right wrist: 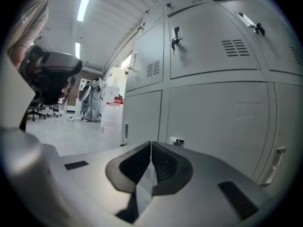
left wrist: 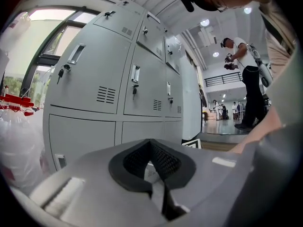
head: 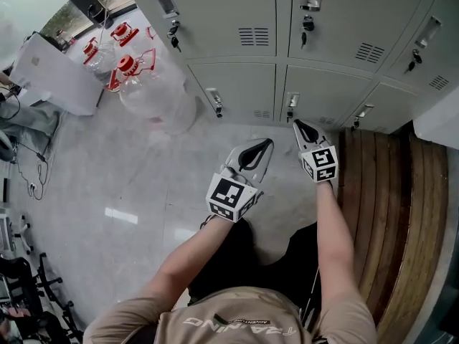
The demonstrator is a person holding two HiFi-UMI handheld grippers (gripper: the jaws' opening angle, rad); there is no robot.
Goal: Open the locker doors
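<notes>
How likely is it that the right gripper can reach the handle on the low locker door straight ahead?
Probably yes. The right gripper points at that handle with nothing between them. Its fingers are shut and would need opening to grip it.

Left gripper (left wrist: 150, 144) has its jaws pinched together, nothing in them. Right ahead are grey lockers (left wrist: 94, 79), all shut, with keys (left wrist: 60, 73) dangling from the locks. Red-capped water jugs (left wrist: 16, 136) sit at the lockers' left end.
</notes>
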